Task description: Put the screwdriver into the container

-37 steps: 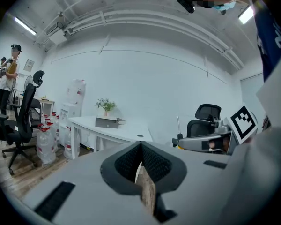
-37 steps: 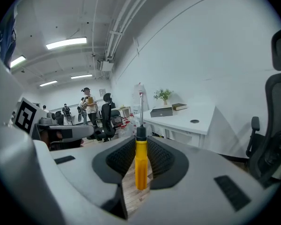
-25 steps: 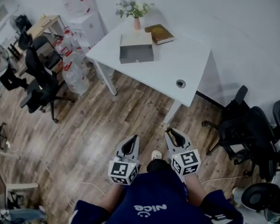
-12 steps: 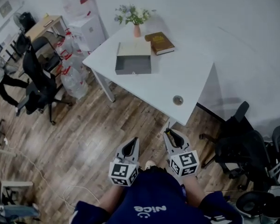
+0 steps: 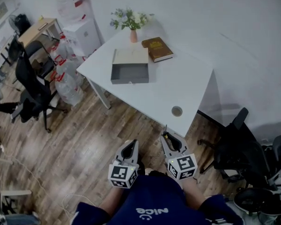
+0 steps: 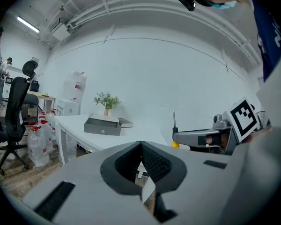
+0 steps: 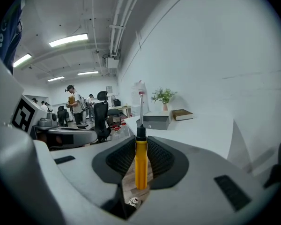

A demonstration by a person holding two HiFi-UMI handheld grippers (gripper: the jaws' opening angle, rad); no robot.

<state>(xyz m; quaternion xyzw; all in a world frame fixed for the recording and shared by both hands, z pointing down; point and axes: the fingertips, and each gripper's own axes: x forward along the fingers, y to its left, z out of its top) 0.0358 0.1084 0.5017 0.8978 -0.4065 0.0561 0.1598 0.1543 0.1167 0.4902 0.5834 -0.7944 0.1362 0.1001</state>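
Yellow screwdriver (image 7: 140, 165) clamped upright, right tongs (image 7: 141, 145).

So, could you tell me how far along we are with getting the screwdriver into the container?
Done: the screwdriver is picked up, clamped between the jaws of the right gripper. In hand: the carry, with the person standing on the floor short of the table. Left to do: reach the open grey container on the table, which looks empty, and put the screwdriver in. The left gripper is shut on nothing.
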